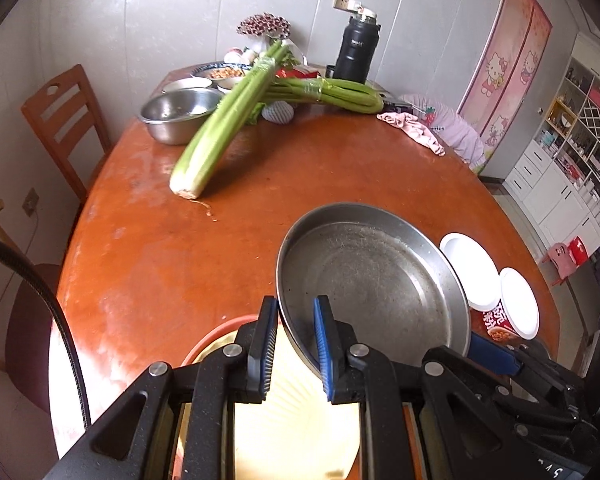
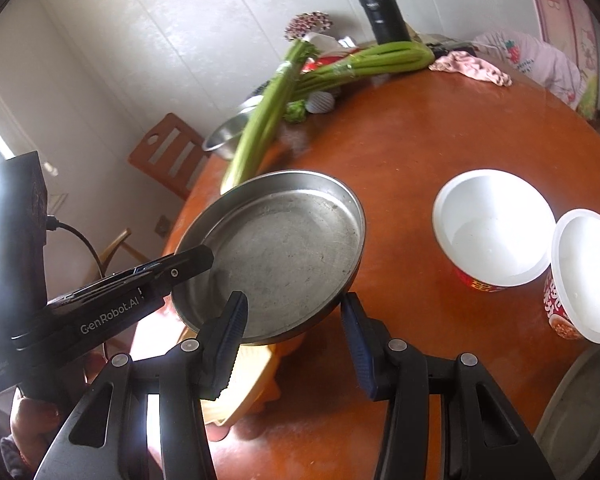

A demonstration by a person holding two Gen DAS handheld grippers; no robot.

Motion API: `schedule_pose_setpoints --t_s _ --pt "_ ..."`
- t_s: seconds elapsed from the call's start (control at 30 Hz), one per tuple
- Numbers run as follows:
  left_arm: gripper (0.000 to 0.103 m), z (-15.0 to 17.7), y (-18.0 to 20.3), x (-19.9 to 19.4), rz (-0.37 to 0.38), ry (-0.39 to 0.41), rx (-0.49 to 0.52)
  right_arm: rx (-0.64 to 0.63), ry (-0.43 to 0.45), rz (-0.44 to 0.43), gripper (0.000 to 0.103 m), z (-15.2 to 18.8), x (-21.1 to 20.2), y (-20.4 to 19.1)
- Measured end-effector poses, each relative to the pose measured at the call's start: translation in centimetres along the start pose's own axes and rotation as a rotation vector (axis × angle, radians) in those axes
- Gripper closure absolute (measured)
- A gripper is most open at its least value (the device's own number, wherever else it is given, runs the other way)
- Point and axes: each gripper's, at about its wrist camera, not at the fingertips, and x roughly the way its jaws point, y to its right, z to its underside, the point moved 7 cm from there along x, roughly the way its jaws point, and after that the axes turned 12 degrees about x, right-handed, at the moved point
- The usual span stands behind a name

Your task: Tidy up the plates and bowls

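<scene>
A scuffed steel plate hangs tilted above the table's near edge. My left gripper is shut on its near rim, one pad inside and one outside; in the right wrist view it comes in from the left. My right gripper stands open, a finger on either side of the plate's near edge, and I see no pad pressing on it. Below the plate lies a yellow ribbed plate in an orange dish. Two white bowls with red outsides stand to the right.
On the round brown table, two celery bunches lie at the back beside a steel bowl, a plate of food, a black flask and a pink cloth. A wooden chair stands left. Another steel dish sits bottom right.
</scene>
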Motion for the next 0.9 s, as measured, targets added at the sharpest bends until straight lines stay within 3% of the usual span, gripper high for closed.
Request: schedule_pose_setpoints --t_s 0.37,0.9 --pt "0.084 2.9 -1.7 -3.7 -0.048 0.040 -0.039 -0.082 -0.003 -0.048 0.053 2.3 -1.3 -3.0" --pt "0.084 5.8 -4.5 -4.8 -0.075 0.055 -0.119 -0.189 -0.026 -0.085 0.053 3.5 0.2 -5.7"
